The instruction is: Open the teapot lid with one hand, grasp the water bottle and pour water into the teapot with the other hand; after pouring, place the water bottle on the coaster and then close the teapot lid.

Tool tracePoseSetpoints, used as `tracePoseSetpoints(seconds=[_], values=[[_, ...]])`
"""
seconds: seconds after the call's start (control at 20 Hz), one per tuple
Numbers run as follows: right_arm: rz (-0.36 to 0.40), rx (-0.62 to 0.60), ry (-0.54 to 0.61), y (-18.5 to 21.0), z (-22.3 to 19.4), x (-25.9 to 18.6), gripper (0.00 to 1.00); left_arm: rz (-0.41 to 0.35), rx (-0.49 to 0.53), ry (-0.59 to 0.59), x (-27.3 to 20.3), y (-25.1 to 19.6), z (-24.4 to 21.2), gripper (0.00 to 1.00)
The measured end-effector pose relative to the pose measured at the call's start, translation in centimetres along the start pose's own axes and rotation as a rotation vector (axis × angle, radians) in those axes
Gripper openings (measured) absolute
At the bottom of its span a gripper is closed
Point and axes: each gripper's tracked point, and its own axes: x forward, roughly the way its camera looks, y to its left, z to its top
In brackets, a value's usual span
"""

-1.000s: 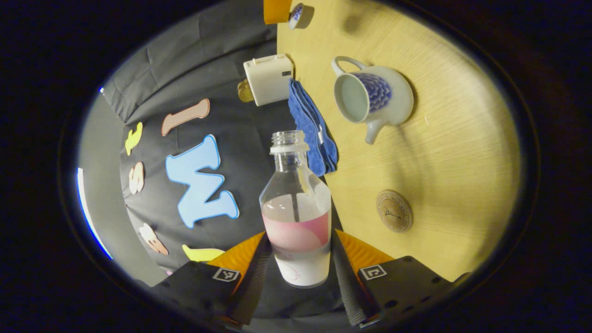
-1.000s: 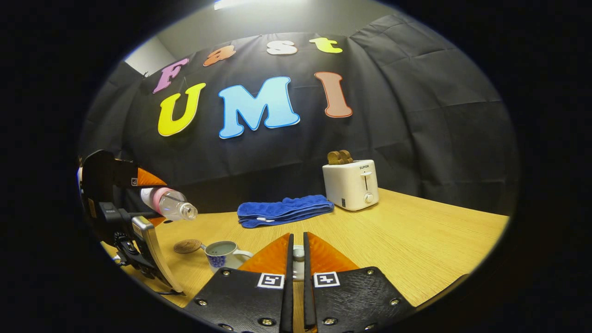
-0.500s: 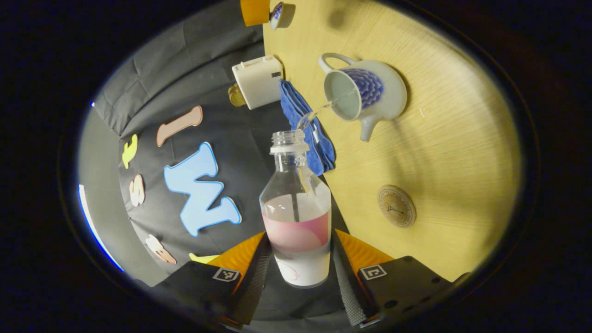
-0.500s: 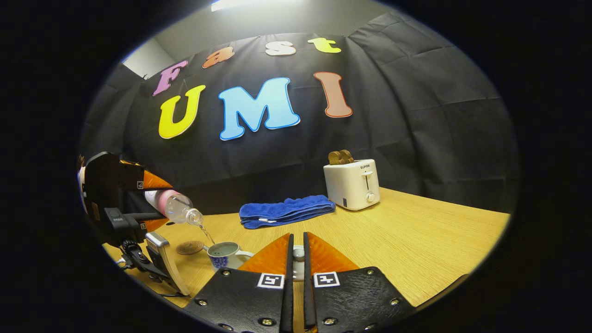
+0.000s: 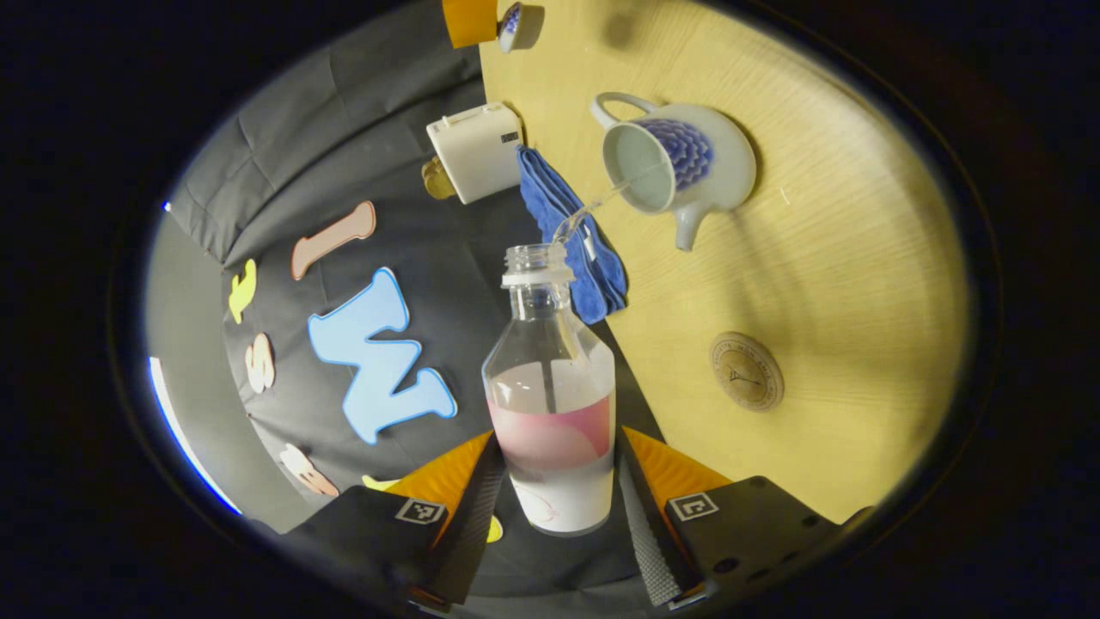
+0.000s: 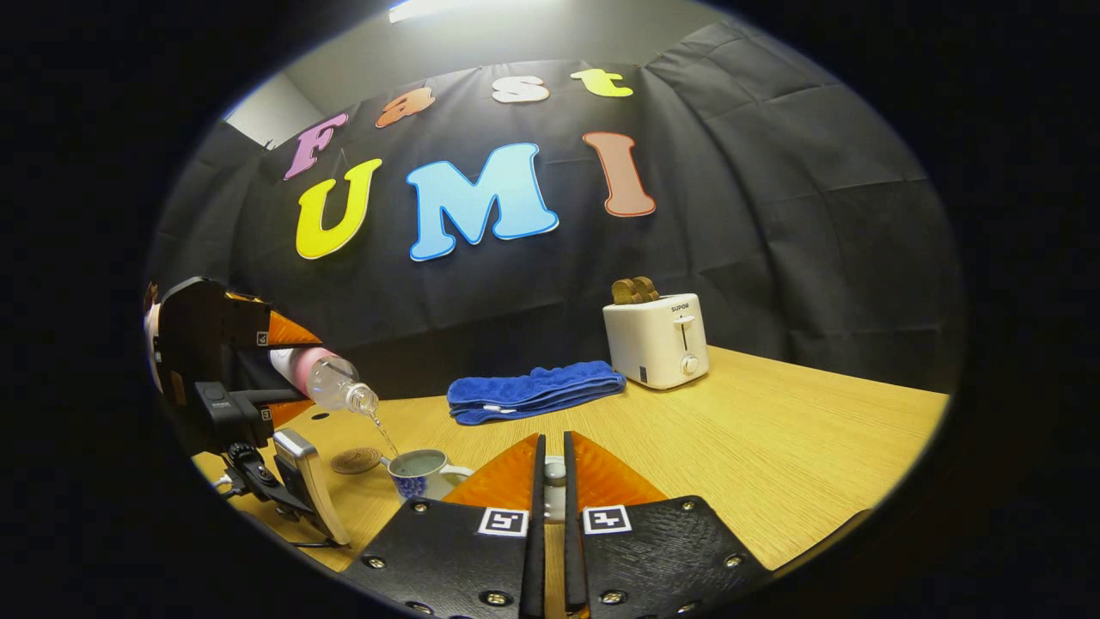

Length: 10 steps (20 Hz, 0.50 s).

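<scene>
We have the water bottle (image 5: 551, 404) clamped between the fingers of our left gripper (image 5: 550, 481), which press on its lower body from both sides. The bottle is uncapped and tipped mouth-down, and a thin stream of water (image 5: 593, 205) runs from its mouth into the open teapot (image 5: 679, 168). In the right gripper view the same bottle (image 6: 322, 376) hangs tilted at the left of the scene, held by the left gripper (image 6: 258, 361) above the teapot (image 6: 418, 473), with the stream falling into the pot.

The teapot stands on the counter (image 5: 825, 284) with no lid on it. The round coaster (image 5: 746, 371) lies bare on the counter near the pot, apart from it.

Our right gripper (image 6: 550, 477) has its fingers drawn almost together, with only a thin slit between them. A small white piece, the teapot lid (image 6: 555, 486), shows in that slit; it seems pinched there, though most of it is hidden.

Farther back on the counter lies a folded blue towel (image 6: 533, 391), and to its right a white toaster (image 6: 657, 340) with toast (image 6: 634, 291) sticking out of the top.
</scene>
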Motion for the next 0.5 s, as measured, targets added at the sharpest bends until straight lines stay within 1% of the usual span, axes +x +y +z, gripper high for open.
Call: tracePoseSetpoints(seconds=[0.5], values=[[0.002,0.002,0.000,0.0,0.0,0.0,0.09,0.021,0.034,0.008,0.2,1.4,-0.5,0.84]])
